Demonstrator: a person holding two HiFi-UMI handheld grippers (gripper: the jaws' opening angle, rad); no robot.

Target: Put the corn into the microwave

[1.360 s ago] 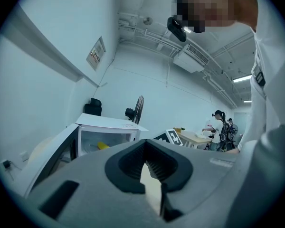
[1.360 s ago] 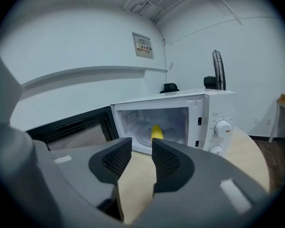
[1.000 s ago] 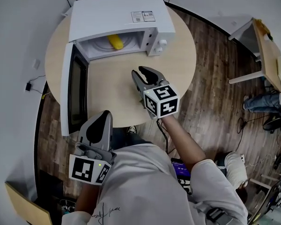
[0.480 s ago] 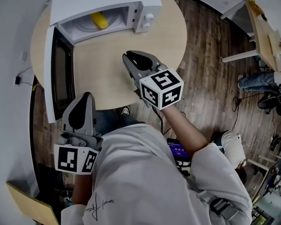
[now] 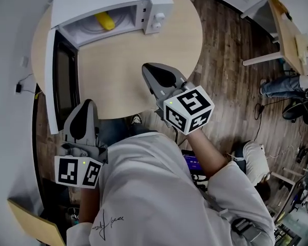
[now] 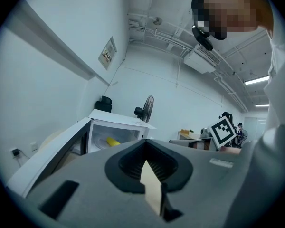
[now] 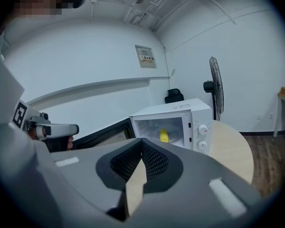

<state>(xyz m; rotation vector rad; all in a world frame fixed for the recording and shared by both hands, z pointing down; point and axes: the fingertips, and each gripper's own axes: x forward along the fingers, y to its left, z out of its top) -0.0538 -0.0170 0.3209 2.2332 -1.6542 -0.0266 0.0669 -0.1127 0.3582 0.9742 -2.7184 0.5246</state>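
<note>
Lying on the turntable inside the white microwave [image 5: 108, 1], the yellow corn [image 5: 104, 20] sits towards the left of the cavity, touched by neither gripper. The microwave stands at the far edge of the round wooden tabletop [image 5: 123, 70], and its dark-windowed door [image 5: 59, 81] is swung fully open along the tabletop's left edge. The right gripper [image 5: 148, 68] hovers above the near edge of the tabletop, well apart from the microwave and pointing towards its opening; its jaws have just been closing and now meet tip to tip with nothing between them. The left gripper [image 5: 86, 106] is held off the near left edge of the tabletop, just beside the free end of the open door, its jaws likewise pressed together and empty. A standing fan [image 7: 213, 87] rises behind the microwave on its right side.
</note>
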